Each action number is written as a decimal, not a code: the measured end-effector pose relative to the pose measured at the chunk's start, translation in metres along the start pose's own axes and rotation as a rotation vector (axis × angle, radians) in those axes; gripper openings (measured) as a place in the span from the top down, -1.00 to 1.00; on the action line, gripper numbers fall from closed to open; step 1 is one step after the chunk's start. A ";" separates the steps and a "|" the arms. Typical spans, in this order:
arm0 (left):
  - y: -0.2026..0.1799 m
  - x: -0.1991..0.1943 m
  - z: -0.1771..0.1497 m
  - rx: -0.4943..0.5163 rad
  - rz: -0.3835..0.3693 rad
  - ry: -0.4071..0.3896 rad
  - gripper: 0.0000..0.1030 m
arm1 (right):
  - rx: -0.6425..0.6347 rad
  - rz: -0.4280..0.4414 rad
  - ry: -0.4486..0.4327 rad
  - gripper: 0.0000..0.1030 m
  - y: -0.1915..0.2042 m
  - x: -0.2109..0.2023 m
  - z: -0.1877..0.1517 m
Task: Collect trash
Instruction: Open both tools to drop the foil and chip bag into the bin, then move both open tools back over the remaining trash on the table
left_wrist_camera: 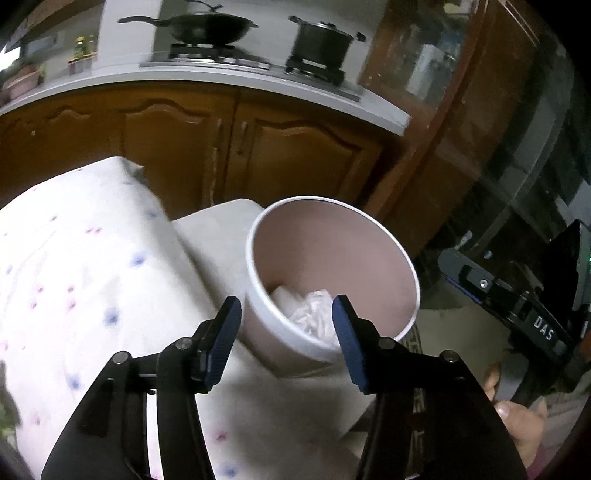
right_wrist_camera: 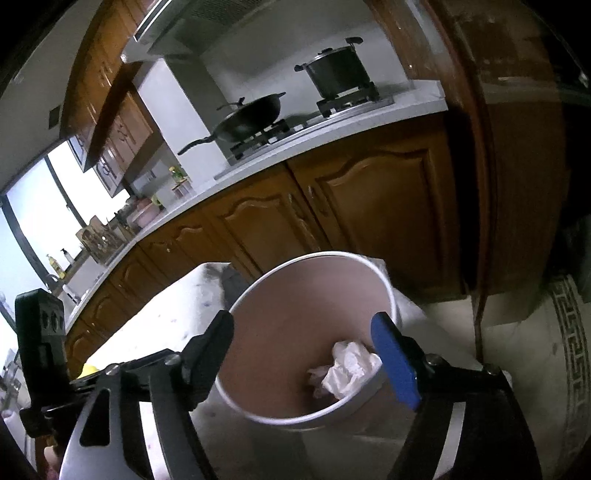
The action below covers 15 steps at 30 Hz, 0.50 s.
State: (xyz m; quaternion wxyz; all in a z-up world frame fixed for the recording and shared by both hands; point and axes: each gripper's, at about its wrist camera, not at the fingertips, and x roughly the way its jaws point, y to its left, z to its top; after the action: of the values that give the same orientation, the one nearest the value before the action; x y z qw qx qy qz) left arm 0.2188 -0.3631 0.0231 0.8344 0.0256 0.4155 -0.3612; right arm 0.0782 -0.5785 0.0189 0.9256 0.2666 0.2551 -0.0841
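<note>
Two claws out over one bin, both released and gripping nothing. Far left in the left wrist view: desk (left_wrist_camera: 74,258) under a white cloth dotted blue and pink, its corner running up toward brown cabinet doors (left_wrist_camera: 177,147). Then left claw (left_wrist_camera: 284,343), blue pads apart, straddling the near rim of the bin (left_wrist_camera: 255,280). White-rimmed, pinkish inside, tilted toward the camera, standing just beside the desk edge. Crumpled white trash (left_wrist_camera: 310,314) lying in the bin's bottom, clear of both pads. Further right, the other black tool marked DAS, with a thumb (left_wrist_camera: 517,417) below it. Up top on the worktop, wok (left_wrist_camera: 207,26) left and pot (left_wrist_camera: 321,40) right, each on a burner. In the right wrist view, a bright window at far left, then right claw (right_wrist_camera: 306,354), spread wide, one finger dark and one pad blue, framing the bin (right_wrist_camera: 317,417) from above. Trash (right_wrist_camera: 343,369) again at the bottom, nearer the blue pad, touching neither. Rightmost, pale floor with a patterned dark border (right_wrist_camera: 569,354).
</note>
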 end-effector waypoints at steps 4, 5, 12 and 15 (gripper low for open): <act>0.015 -0.020 -0.013 -0.038 0.007 -0.019 -0.01 | 0.007 0.028 0.006 -0.60 0.012 -0.003 -0.007; 0.018 -0.024 -0.015 -0.046 0.009 -0.024 -0.01 | 0.009 0.038 0.005 -0.60 0.016 -0.004 -0.010; 0.044 -0.062 -0.038 -0.099 0.045 -0.070 -0.09 | -0.008 0.095 0.019 -0.71 0.046 -0.008 -0.026; 0.057 -0.077 -0.048 -0.126 0.055 -0.082 -0.13 | -0.022 0.122 0.031 -0.71 0.061 -0.006 -0.033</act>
State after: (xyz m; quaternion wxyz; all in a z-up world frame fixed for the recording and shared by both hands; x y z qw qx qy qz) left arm 0.1914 -0.2601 0.0319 0.8603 -0.0303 0.4019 -0.3123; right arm 0.0767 -0.5089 0.0260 0.9279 0.2725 0.2535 -0.0206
